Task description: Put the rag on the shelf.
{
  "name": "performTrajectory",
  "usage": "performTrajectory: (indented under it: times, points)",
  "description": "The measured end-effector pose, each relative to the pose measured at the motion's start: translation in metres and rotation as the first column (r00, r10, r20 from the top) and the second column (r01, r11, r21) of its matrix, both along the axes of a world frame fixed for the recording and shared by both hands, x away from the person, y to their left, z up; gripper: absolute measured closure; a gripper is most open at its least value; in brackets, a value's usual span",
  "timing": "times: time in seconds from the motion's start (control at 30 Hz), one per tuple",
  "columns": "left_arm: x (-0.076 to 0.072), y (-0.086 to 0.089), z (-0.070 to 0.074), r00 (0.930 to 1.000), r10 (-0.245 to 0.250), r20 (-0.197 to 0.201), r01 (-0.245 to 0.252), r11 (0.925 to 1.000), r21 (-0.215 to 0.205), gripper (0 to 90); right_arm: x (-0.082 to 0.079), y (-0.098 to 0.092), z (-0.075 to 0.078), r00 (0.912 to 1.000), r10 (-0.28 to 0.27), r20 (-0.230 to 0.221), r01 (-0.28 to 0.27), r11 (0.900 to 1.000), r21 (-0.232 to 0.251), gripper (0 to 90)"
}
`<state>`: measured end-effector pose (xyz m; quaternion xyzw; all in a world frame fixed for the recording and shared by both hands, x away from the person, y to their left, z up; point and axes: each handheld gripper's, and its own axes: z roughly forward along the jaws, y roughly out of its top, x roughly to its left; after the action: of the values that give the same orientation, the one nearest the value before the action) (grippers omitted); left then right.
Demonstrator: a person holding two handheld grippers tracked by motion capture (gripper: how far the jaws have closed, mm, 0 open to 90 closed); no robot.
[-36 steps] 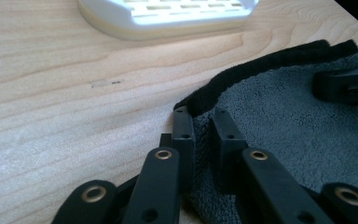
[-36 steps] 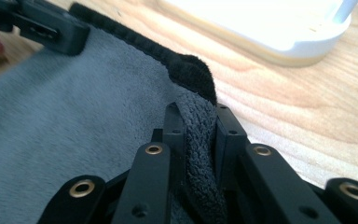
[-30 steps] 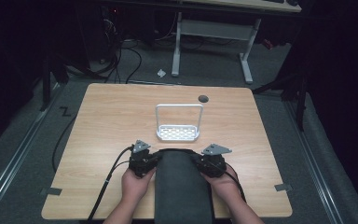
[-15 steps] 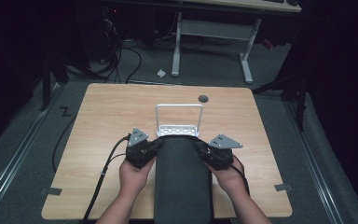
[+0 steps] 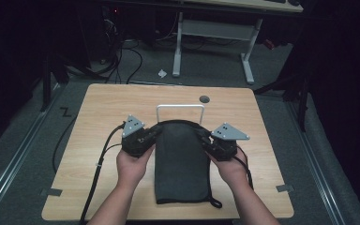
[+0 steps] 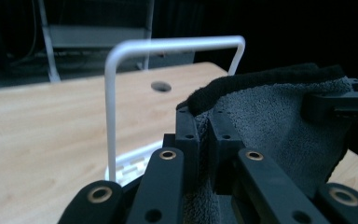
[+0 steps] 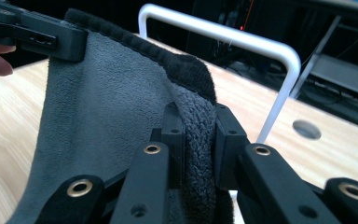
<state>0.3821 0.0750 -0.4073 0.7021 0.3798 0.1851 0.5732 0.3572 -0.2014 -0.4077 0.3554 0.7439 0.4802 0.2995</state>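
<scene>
Both your hands have lifted the dark grey terry towel [image 5: 180,161] since a second ago; left gripper [image 5: 146,136] and right gripper [image 5: 211,140] clamp its top corners. White wire rack [image 5: 180,108] stands at twelve o'clock on the counter [image 5: 98,108]; sagging cloth could snag the bar and topple it.

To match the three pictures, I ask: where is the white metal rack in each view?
High view: white rack at table centre, behind the grey towel.
Left gripper view: rack at centre-left, beside the towel.
Right gripper view: rack upper right, behind the towel.
Shared landmark: round table hole.
</scene>
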Motion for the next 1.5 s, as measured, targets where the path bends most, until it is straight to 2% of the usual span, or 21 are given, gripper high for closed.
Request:
performTrajectory:
  times: [0.33, 0.53, 0.7, 0.87, 1.1, 1.17, 1.33, 1.5]
  points:
    - [-0.002, 0.002, 0.04, 0.9967, 0.002, 0.081, 0.001, 0.9996, -0.03, 84.4, -0.005, -0.001, 0.037, 0.9962, -0.009, 0.087, 0.004, 0.999, 0.05, 78.2]
    - [-0.007, 0.004, 0.066, 0.9898, -0.002, 0.142, 0.009, 0.9987, -0.049, 84.8, -0.01, -0.001, 0.062, 0.9903, -0.001, 0.139, -0.01, 0.997, 0.077, 78.4]
    - [-0.005, 0.006, 0.079, 0.9866, 0.005, 0.163, 0.004, 0.9984, -0.056, 84.8, -0.009, 0.001, 0.077, 0.9855, -0.001, 0.169, -0.012, 0.997, 0.078, 78.4]
    - [-0.001, 0.006, 0.089, 0.9832, 0.008, 0.182, 0.001, 0.9989, -0.046, 84.8, -0.006, 0.001, 0.09, 0.9824, -0.004, 0.187, -0.011, 0.997, 0.082, 78.4]
    - [0.009, 0.004, 0.097, 0.9792, 0.005, 0.203, 0.002, 0.9993, -0.036, 84.7, 0.001, 0.0, 0.097, 0.9789, -0.017, 0.203, -0.001, 0.996, 0.085, 78.4]
    - [0.012, 0.004, 0.098, 0.9784, 0.004, 0.207, 0.004, 0.9993, -0.038, 84.8, 0.006, -0.001, 0.098, 0.9812, -0.019, 0.192, 0.0, 0.995, 0.096, 78.4]
    - [0.02, 0.001, 0.099, 0.9749, 0.012, 0.222, -0.01, 0.9999, -0.011, 84.7, 0.018, -0.003, 0.1, 0.9839, -0.02, 0.177, 0.0, 0.994, 0.113, 78.3]
    - [0.032, 0.002, 0.101, 0.9757, 0.019, 0.218, -0.018, 0.9998, -0.007, 84.7, 0.029, -0.002, 0.102, 0.986, -0.015, 0.166, -0.004, 0.993, 0.117, 78.3]
